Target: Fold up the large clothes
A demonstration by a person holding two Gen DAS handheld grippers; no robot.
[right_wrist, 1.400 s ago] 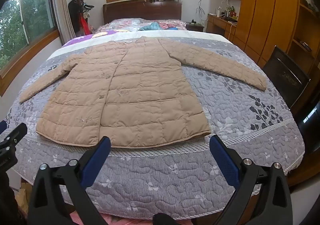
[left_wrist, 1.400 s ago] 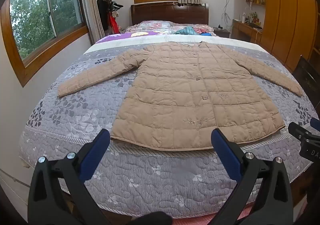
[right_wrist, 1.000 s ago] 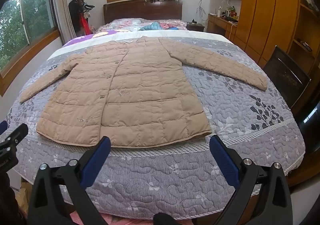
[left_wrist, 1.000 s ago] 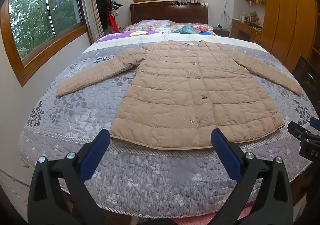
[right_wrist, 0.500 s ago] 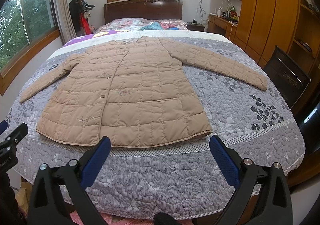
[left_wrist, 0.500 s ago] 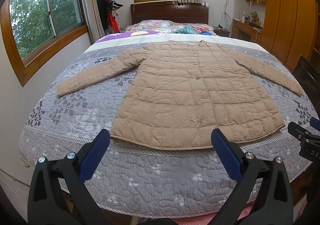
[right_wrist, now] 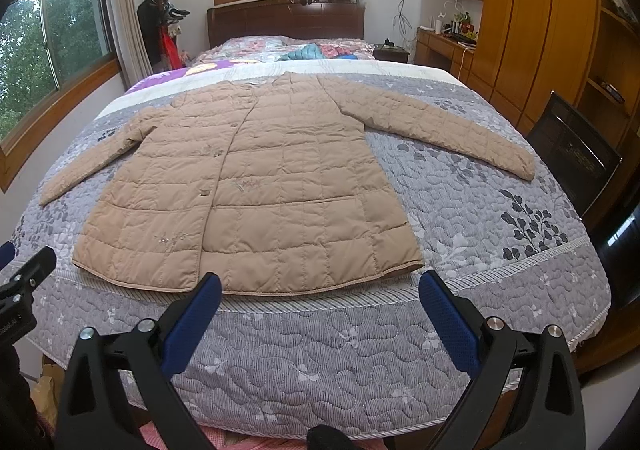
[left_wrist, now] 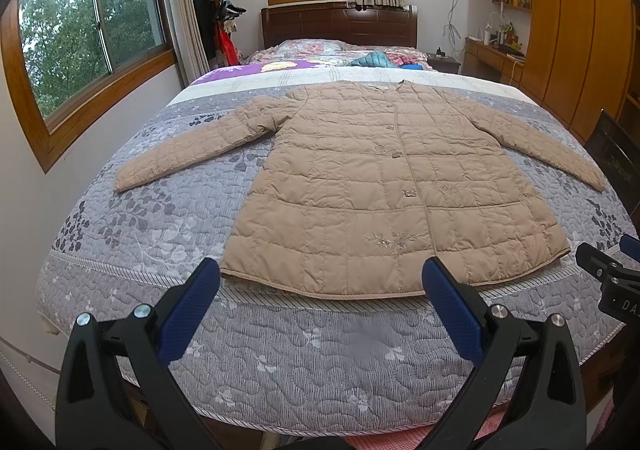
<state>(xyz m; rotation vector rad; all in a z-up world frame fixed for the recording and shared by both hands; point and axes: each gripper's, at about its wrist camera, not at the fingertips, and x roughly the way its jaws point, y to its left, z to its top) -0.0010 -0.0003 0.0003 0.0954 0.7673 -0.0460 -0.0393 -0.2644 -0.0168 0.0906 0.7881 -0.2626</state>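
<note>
Lying flat and buttoned on the grey quilted bedspread [left_wrist: 132, 226], the tan quilted coat [left_wrist: 384, 194] has both sleeves spread wide, its hem running along the striped band near the bed's foot edge. You hold your left gripper [left_wrist: 320, 290] and right gripper [right_wrist: 320, 292] just short of that hem, fingers spread apart and gripping nothing. Bare bedspread lies beyond each cuff and below the hem. A black chair [right_wrist: 576, 154] stands close beside the bed's right edge.
</note>
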